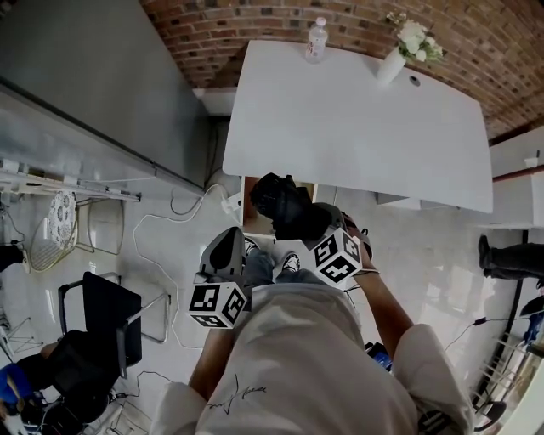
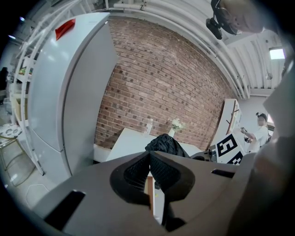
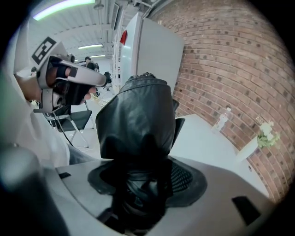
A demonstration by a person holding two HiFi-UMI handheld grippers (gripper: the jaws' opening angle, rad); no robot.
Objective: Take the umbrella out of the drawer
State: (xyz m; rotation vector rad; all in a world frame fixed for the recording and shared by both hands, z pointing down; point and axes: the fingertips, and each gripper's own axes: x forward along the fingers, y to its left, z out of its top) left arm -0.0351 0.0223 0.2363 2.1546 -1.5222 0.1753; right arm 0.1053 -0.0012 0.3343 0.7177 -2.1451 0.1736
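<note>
So there's a big white bench [image 1: 357, 127] pushed up against a red brick wall [image 1: 255, 17]. On its far edge stand a clear plastic bottle [image 1: 316, 40] and, well apart from it, a white vase [image 1: 391, 65] with white flowers [image 1: 416, 38]. A tall white cabinet [image 2: 69, 92] with a red tag [image 2: 65, 28] on top stands near the bench. Down on the shiny pale floor [image 1: 425, 255] there's a black chair [image 1: 106, 319] and a loose white cable [image 1: 161, 246].

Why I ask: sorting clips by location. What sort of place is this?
Probably a studio or lab dressed as a room: brick wall, white table with a flower vase and bottle, a black chair standing aside.
</note>
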